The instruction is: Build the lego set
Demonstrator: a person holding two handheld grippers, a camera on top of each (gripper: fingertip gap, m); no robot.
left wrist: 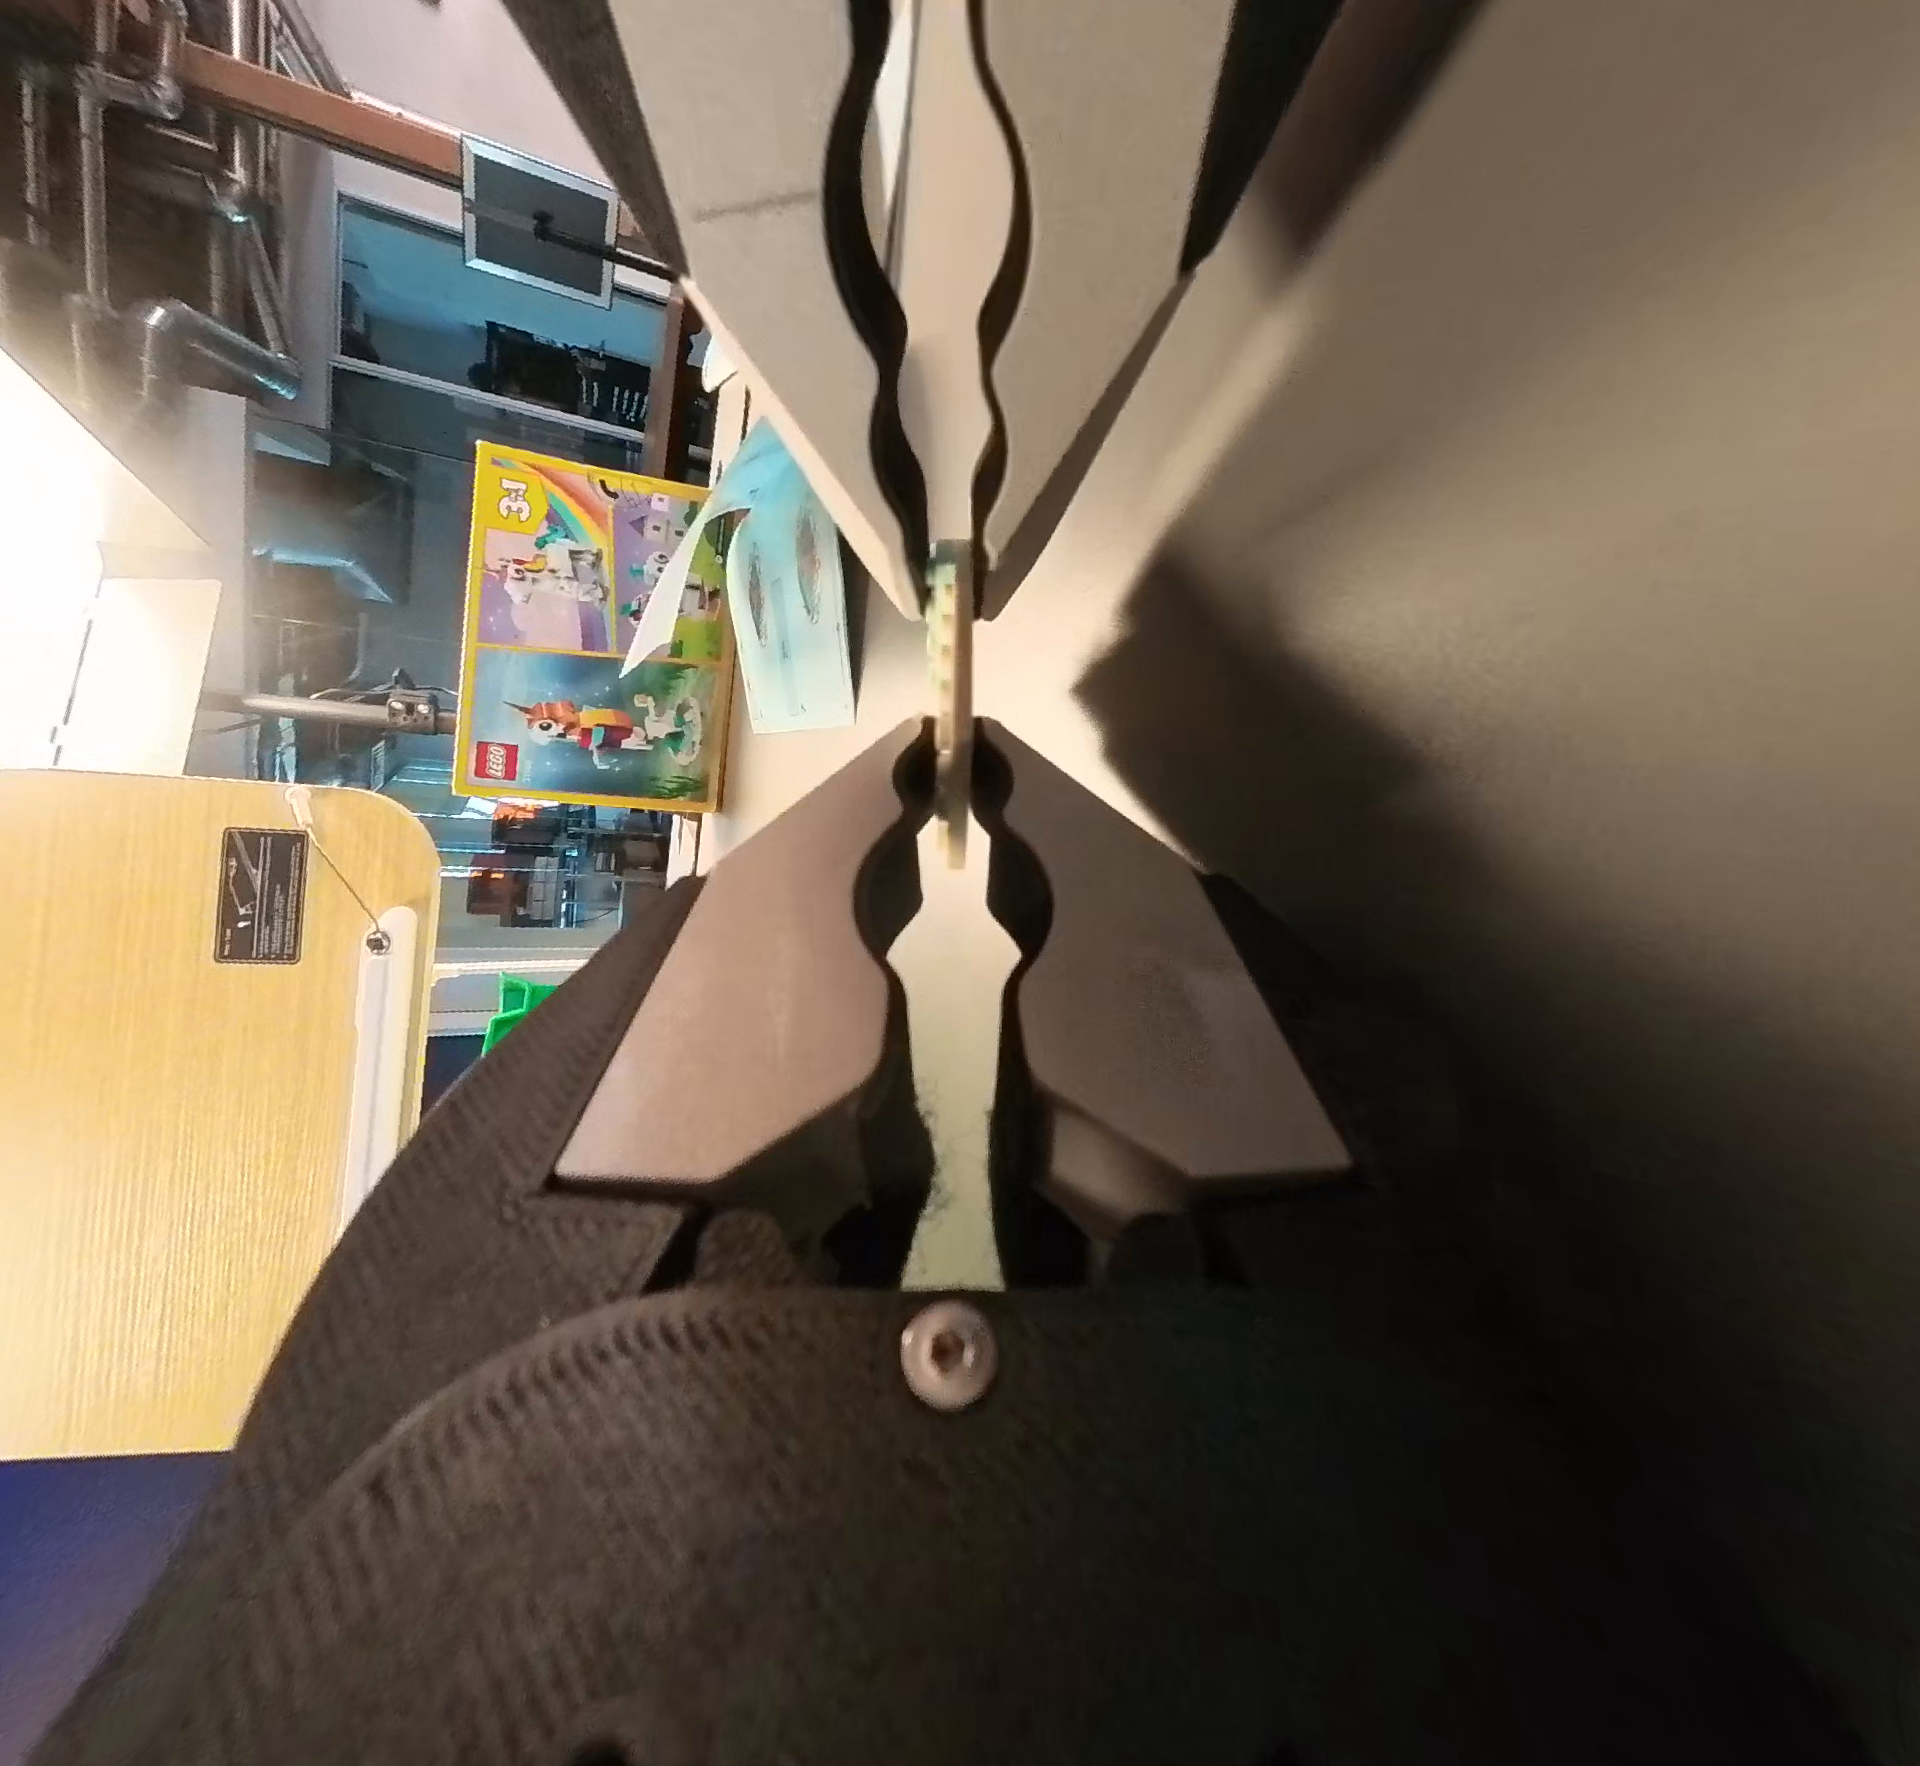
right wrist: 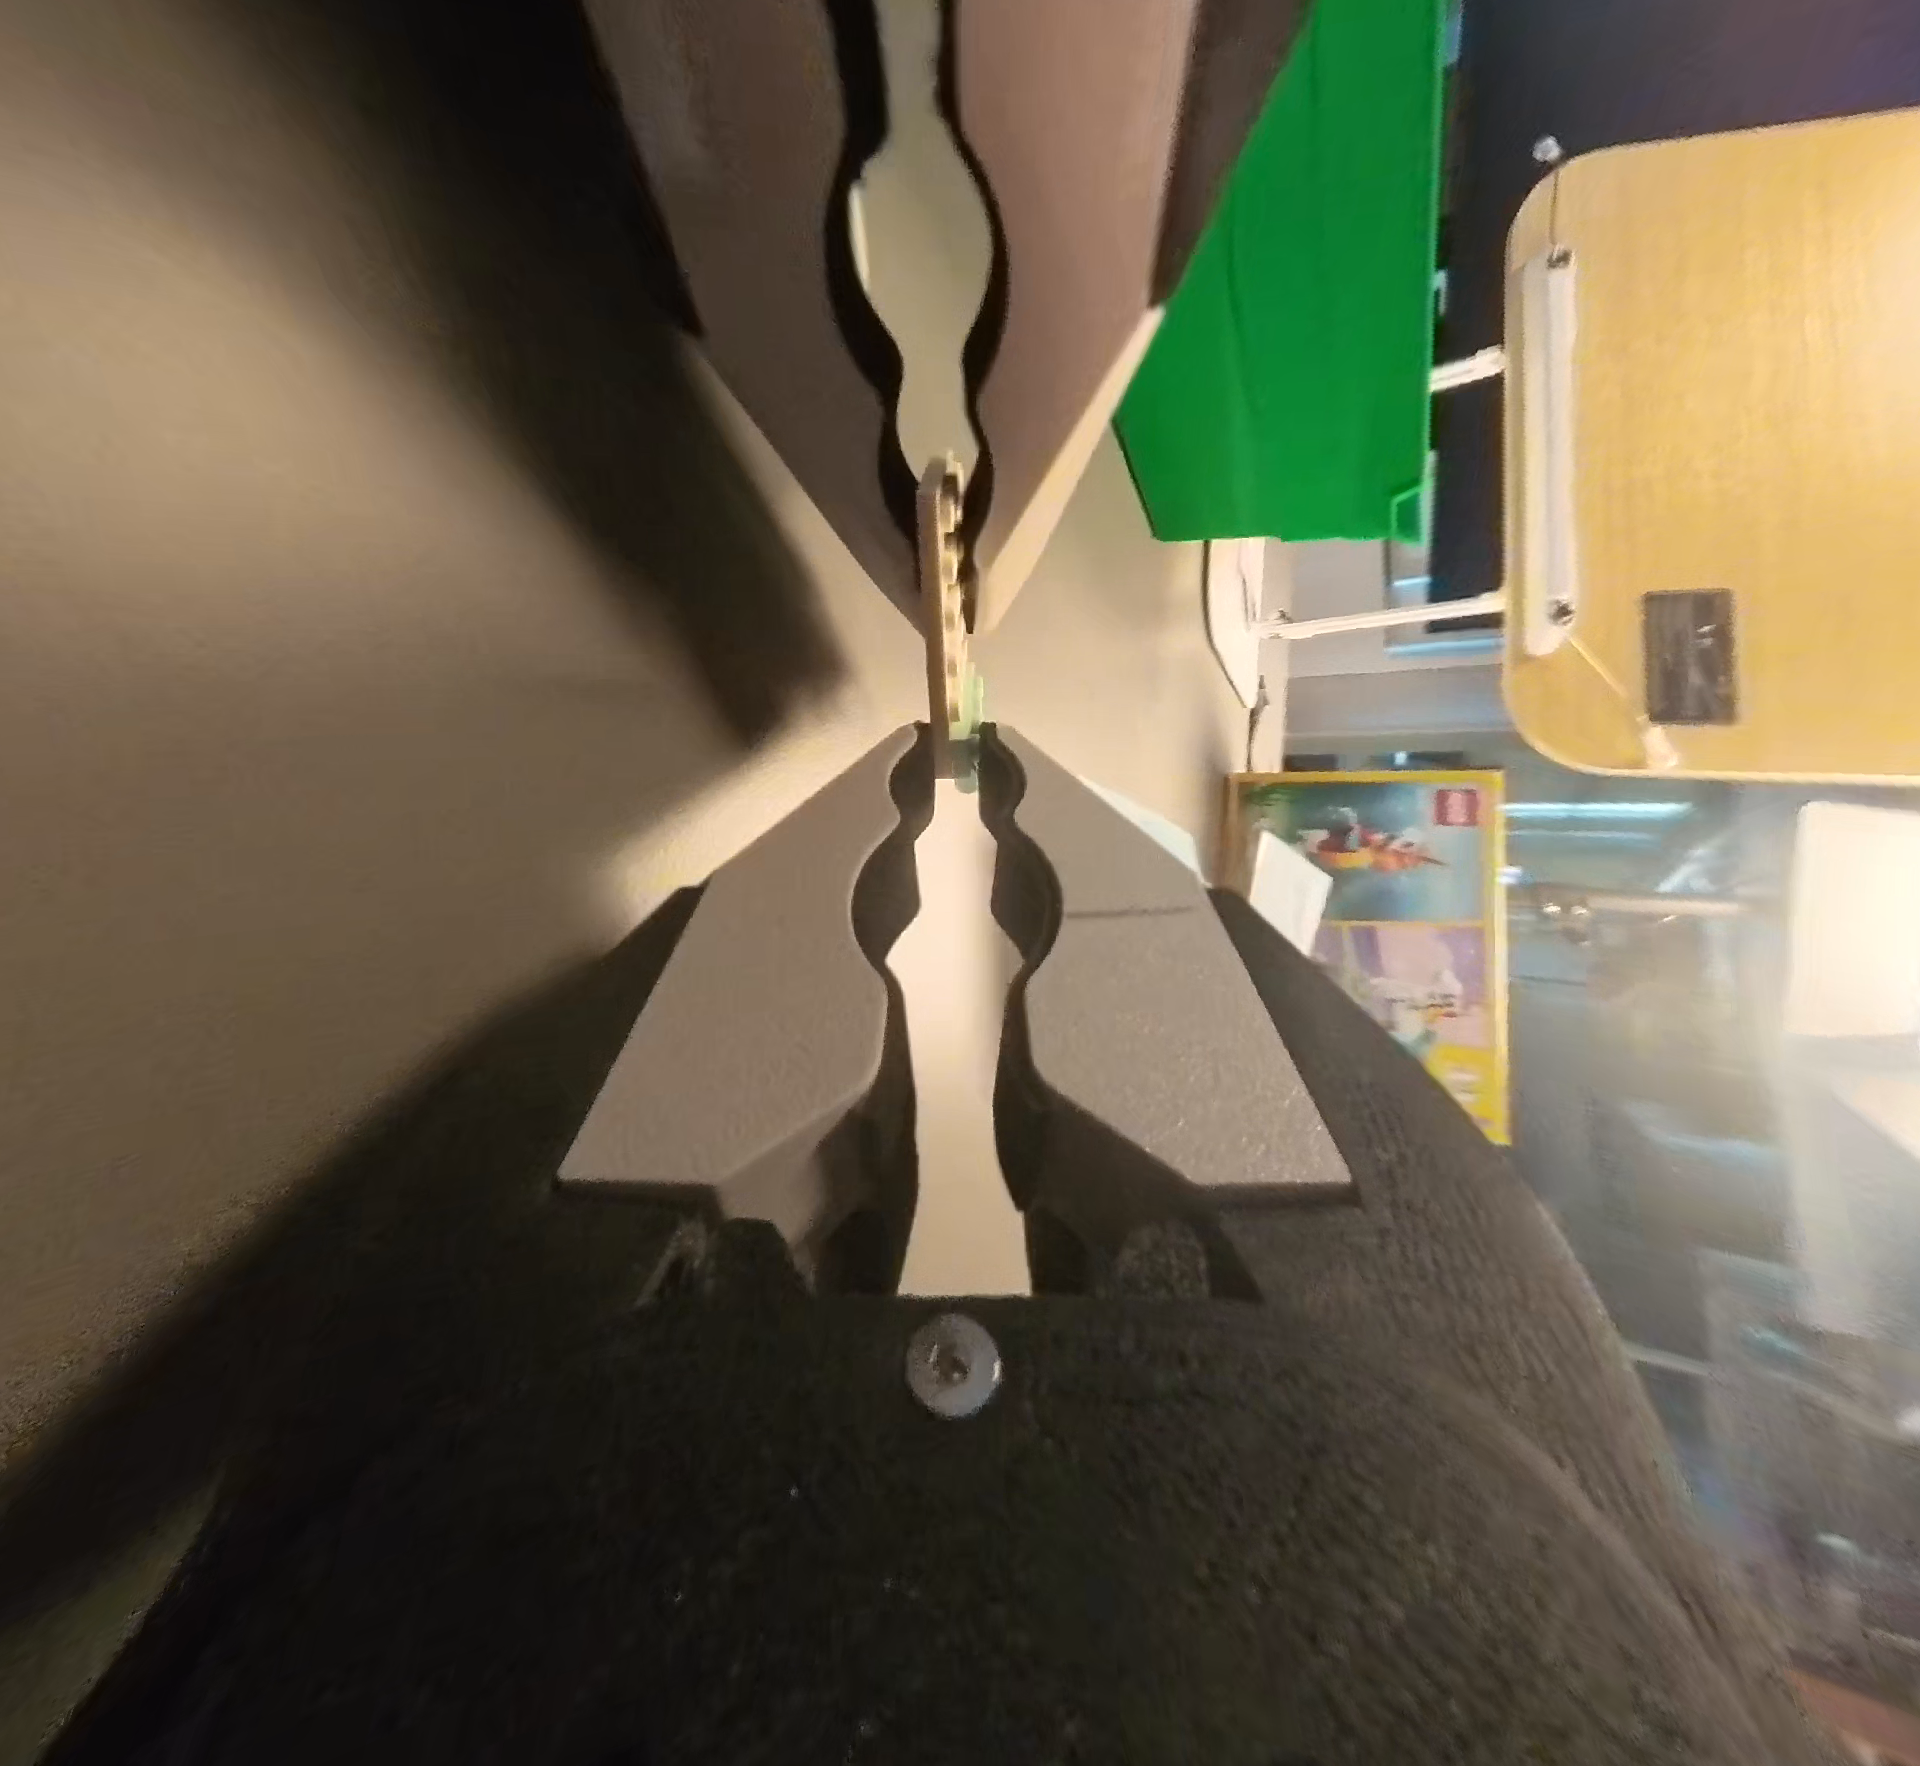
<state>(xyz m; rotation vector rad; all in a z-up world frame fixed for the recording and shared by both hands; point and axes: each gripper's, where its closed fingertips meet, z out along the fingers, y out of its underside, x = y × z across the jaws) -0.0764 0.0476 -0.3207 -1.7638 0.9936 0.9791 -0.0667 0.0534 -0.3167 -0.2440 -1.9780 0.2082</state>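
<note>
Two grippers are closed on one thin tan studded plate (left wrist: 951, 677), end to end: left gripper (left wrist: 951, 781), right gripper (right wrist: 961, 750) nipping its pale green piece (right wrist: 969, 719) (seating unclear). Pressure should be applied squarely, without twist. Set box (left wrist: 592, 636) stands beyond.

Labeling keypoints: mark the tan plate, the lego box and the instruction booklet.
tan plate (right wrist: 943, 615): right wrist view, studded edge midway along the plate.
lego box (left wrist: 592, 636): left wrist view, middle of its yellow-framed front.
instruction booklet (left wrist: 795, 594): left wrist view, middle of the pale blue open page.
</note>
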